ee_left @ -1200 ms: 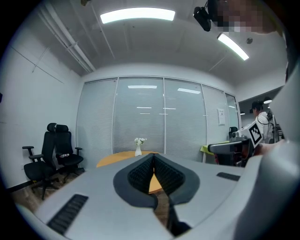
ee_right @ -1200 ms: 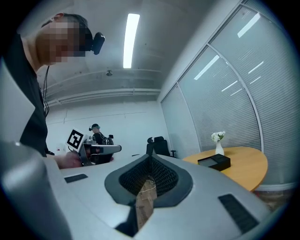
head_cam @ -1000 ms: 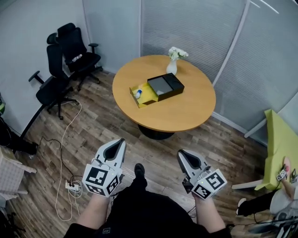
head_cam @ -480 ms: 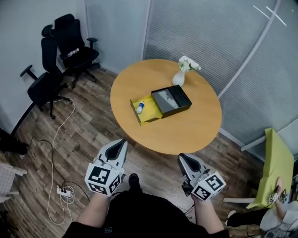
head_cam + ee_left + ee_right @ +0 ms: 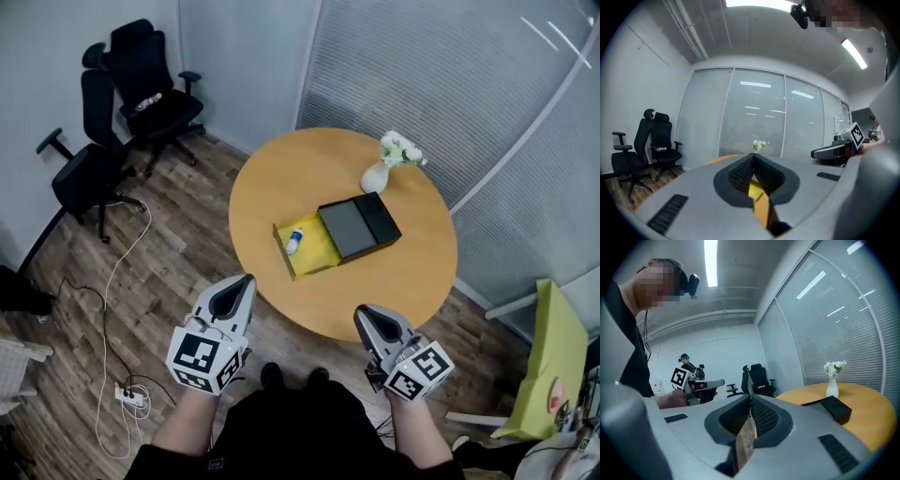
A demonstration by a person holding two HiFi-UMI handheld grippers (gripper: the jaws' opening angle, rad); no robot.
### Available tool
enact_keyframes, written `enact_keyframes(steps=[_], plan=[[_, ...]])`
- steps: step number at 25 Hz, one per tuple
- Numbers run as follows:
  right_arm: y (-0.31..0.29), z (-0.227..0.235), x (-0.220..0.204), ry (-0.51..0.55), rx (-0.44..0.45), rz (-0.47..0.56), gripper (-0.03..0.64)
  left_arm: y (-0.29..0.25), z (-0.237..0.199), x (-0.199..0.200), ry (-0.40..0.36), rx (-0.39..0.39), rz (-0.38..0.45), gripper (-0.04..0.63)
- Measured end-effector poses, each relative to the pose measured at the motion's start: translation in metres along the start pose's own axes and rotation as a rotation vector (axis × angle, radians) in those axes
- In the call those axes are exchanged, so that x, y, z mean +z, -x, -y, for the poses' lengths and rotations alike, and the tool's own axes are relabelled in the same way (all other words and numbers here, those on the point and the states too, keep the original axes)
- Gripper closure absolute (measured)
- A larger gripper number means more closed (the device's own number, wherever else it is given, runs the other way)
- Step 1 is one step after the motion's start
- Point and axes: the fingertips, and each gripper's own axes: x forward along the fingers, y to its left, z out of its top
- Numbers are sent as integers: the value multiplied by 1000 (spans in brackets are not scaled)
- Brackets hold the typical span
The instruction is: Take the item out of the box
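On the round wooden table [image 5: 403,277] lies a box: a black sleeve [image 5: 359,226] slid partly off a yellow tray [image 5: 317,255]. A small white bottle with a blue cap [image 5: 294,240] lies in the tray. My left gripper [image 5: 247,280] and right gripper [image 5: 361,313] hang side by side over the floor, short of the table's near edge. Both are shut with nothing between the fingers. The right gripper view shows the black sleeve [image 5: 836,408] off to the right of its closed jaws. In the left gripper view the tabletop [image 5: 725,159] lies ahead behind the closed jaws.
A white vase with flowers [image 5: 378,174] stands on the table behind the box. Two black office chairs [image 5: 131,108] stand at the back left. A white cable and power strip [image 5: 128,392] lie on the wooden floor at left. A yellow-green table [image 5: 548,361] is at the right edge.
The table and box have slid right and lower in the head view and look nearer. Both grippers stay shut and hold about the same place in the frame.
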Motion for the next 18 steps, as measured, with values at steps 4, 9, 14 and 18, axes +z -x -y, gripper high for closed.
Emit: enact_keyframes(steps=[4, 9, 14, 18], plan=[[-25, 9, 6, 12, 42, -12, 578, -5, -18, -10, 26, 42, -26, 586], [-46, 26, 10, 23, 89, -17, 578, -14, -27, -17, 35, 85, -45, 586], [-66, 55, 15, 13, 161, -23, 578, -36, -30, -15, 31, 148, -58, 586], [-80, 94, 24, 18, 212, -30, 578, -74, -25, -16, 43, 187, -77, 586]])
